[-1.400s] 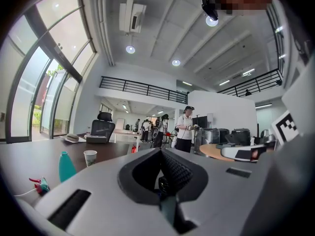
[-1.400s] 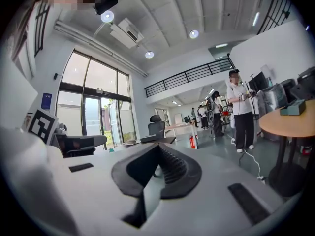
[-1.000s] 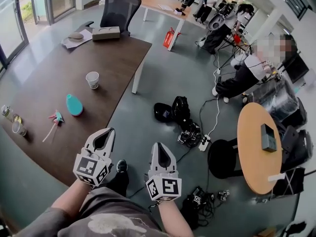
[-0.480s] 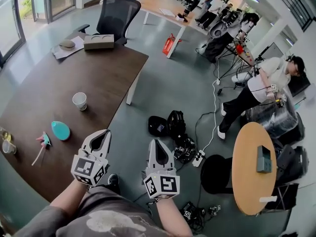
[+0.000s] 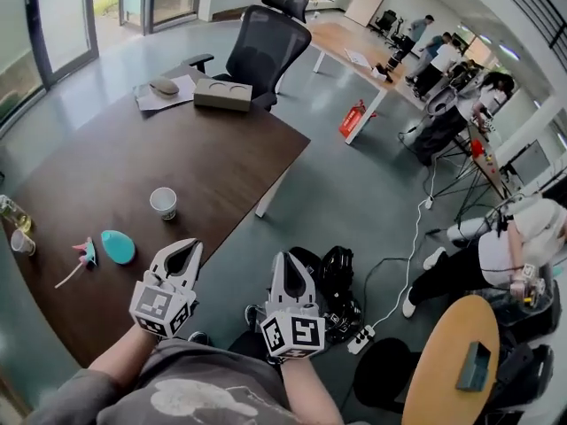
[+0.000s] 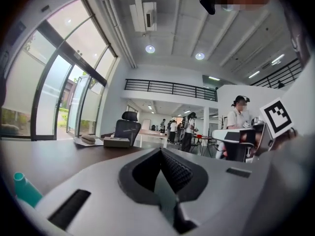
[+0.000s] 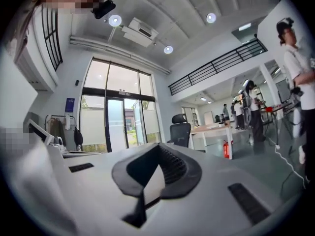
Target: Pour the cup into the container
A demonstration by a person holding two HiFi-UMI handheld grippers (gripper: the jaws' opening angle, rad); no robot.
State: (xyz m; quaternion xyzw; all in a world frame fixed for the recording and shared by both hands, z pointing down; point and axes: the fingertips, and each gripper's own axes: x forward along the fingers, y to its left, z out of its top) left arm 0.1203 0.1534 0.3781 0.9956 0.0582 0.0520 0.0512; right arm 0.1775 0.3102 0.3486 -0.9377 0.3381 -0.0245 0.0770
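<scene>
A white paper cup (image 5: 163, 203) stands upright on the dark brown table (image 5: 204, 158). To its near left lies a teal oval container (image 5: 117, 246), and a teal shape (image 6: 24, 191) also shows at the left gripper view's lower left. My left gripper (image 5: 183, 250) hovers over the table's near edge, a short way to the near right of the cup, shut and empty. My right gripper (image 5: 289, 264) is beside it over the floor, off the table, also shut with nothing in it. In both gripper views the jaws (image 6: 160, 173) (image 7: 152, 178) are pressed together.
A small pink and teal item (image 5: 86, 252) lies left of the container; a bottle (image 5: 9, 211) and a small cup (image 5: 22, 242) stand at the table's left edge. A cardboard box (image 5: 223, 96) and black chair (image 5: 270, 47) are at the far end. Bags and cables (image 5: 337, 277) lie on the floor.
The head view has swung, so the table, cup and teal container now sit further right and up in the picture. Both grippers stay shut and side by side.
</scene>
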